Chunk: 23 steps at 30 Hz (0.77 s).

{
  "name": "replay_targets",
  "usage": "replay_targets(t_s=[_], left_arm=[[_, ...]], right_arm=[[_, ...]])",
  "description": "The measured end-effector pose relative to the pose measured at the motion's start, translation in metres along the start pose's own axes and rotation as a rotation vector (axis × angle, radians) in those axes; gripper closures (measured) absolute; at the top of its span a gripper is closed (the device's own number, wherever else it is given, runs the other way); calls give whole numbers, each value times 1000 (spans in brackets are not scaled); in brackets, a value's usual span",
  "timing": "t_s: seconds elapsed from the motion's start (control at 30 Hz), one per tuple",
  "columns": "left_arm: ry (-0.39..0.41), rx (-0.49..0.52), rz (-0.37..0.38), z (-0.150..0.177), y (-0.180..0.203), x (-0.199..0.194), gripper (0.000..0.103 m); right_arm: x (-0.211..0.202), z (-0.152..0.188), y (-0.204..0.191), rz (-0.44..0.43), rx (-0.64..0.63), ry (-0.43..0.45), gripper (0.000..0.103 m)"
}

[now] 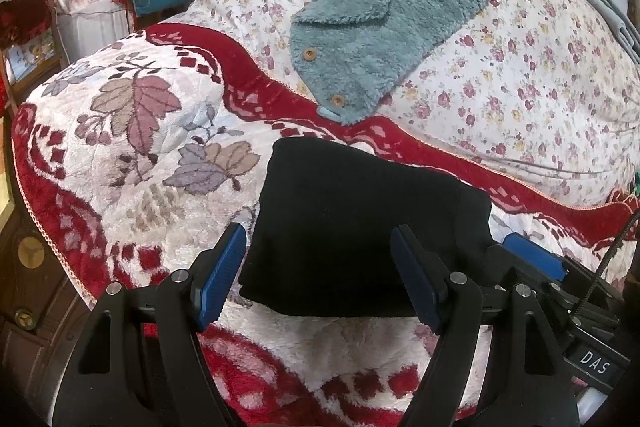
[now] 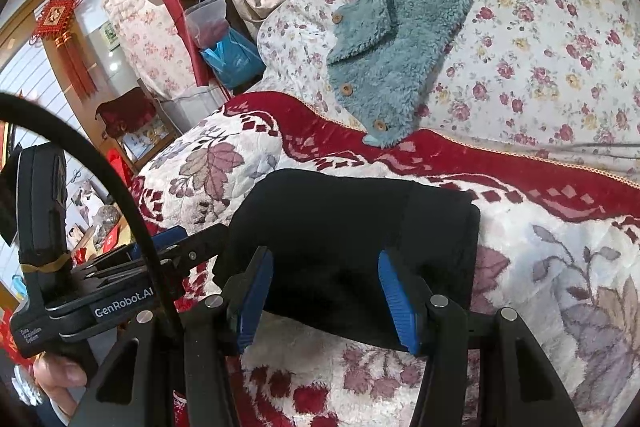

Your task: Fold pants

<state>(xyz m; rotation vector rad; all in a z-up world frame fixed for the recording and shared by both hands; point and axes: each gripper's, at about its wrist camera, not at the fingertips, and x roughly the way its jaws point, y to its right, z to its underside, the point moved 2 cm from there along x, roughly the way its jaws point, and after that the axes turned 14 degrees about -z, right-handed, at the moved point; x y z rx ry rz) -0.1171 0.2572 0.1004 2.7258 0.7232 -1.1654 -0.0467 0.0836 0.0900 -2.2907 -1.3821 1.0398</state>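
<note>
Left wrist view: black folded fabric pants [image 1: 352, 227] dead ahead of left tongs [image 1: 320, 275], long axis crosswise; right tongs [image 2: 326, 301] equally near; both released, nothing grasped.

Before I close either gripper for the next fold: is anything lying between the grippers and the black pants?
Nothing visible. The black pants lie folded on the leaf-patterned blanket, directly ahead of the left gripper and right gripper. The teal fleece garment lies farther back, apart.

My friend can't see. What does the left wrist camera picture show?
Folded black pants lie on a red and white leaf-pattern blanket, with the open left gripper hovering over them. Behind, a fuzzy teal jacket rests on a flowery quilt.
</note>
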Motion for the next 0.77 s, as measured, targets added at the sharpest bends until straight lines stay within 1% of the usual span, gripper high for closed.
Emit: replay_targets(t_s=[0.43,0.5,0.63,0.67,0.77], left_arm=[[-8,-1,1,-3,0,4,27],[-1,0,-2,-3,-1,4,27],[62,21,-32,-4,-2,2,27],[64,29,-33,-4,-1,2,27],[48,49,-2,-5,7,0,27]], right_arm=[[3,0,1,-10,4,-1,50],[4,0,1,-12,5,-4,50],[3,2,3,-14,11,-6,50],[2,2,4,-12,14,-3,50],[-9,2,8,-5,12,8,50]])
